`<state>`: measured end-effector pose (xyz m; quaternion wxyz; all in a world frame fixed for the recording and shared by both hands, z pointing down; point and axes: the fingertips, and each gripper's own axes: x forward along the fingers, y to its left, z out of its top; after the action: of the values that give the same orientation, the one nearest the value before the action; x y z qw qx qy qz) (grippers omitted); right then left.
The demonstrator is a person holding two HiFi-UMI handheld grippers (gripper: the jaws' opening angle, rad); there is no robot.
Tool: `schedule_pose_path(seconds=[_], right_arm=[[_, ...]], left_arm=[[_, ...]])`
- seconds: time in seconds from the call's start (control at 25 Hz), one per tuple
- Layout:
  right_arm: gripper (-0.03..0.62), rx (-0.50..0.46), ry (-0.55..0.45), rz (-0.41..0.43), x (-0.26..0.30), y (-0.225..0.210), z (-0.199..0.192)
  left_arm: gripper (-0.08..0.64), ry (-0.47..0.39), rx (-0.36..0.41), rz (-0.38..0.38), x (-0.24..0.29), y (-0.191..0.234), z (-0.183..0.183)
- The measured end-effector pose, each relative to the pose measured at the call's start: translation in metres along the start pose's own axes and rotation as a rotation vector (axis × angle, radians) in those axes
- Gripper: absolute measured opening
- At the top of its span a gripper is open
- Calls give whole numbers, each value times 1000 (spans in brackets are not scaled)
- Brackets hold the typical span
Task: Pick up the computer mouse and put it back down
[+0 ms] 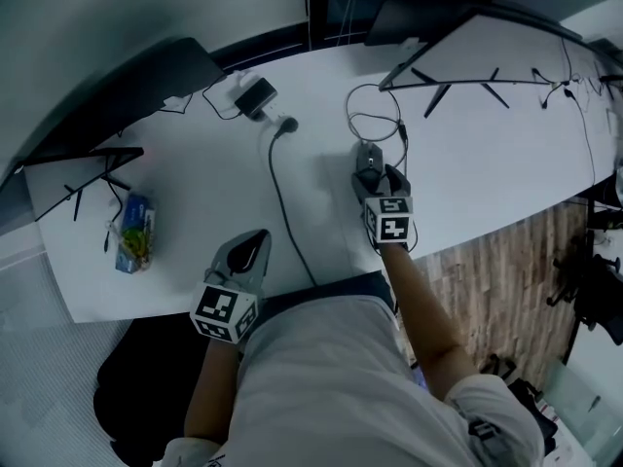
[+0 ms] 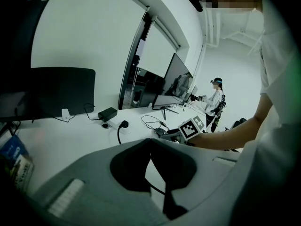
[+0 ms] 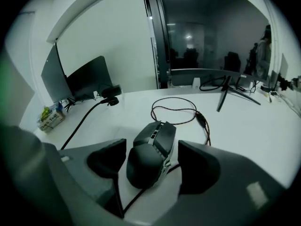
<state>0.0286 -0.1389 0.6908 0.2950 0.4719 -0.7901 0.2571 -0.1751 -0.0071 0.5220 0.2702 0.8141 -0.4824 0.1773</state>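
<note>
Computer mouse (image 3: 149,155) is the target, and it lies flat on the white desk (image 1: 195,188) toward the right, its tail end facing the person and its buttons pointing away.

At the far left a small printed packet (image 1: 134,233) lies near the desk's edge, well apart from the work and probably no part of it. Next comes the left gripper (image 1: 259,237), low over the near edge with its jaws pressed together on nothing. It seems parked there because one tool is enough for so light an object. A black power cable (image 1: 282,202) runs across the desk between the two tools and passes under the left one's nose.

The right gripper (image 3: 151,147) tilts down over the mouse with its jaws spread wide, one on each flank. A strip of desk shows on the left side and the right pad sits very close, so nothing is pinched yet. Coming in from the tail lines the pads up with the long sides, the sensible place to squeeze. Beyond it, the mouse's cord (image 3: 176,109) lies in a loose loop, slack enough that a short lift should not tug it.
</note>
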Motion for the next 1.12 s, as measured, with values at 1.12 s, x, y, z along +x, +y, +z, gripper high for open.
schedule_pose_path(seconds=[1.12], right_arm=[[308,23,9,-99,15,-5,-8]], left_arm=[[9,16,12,2,-11,-6,-10]])
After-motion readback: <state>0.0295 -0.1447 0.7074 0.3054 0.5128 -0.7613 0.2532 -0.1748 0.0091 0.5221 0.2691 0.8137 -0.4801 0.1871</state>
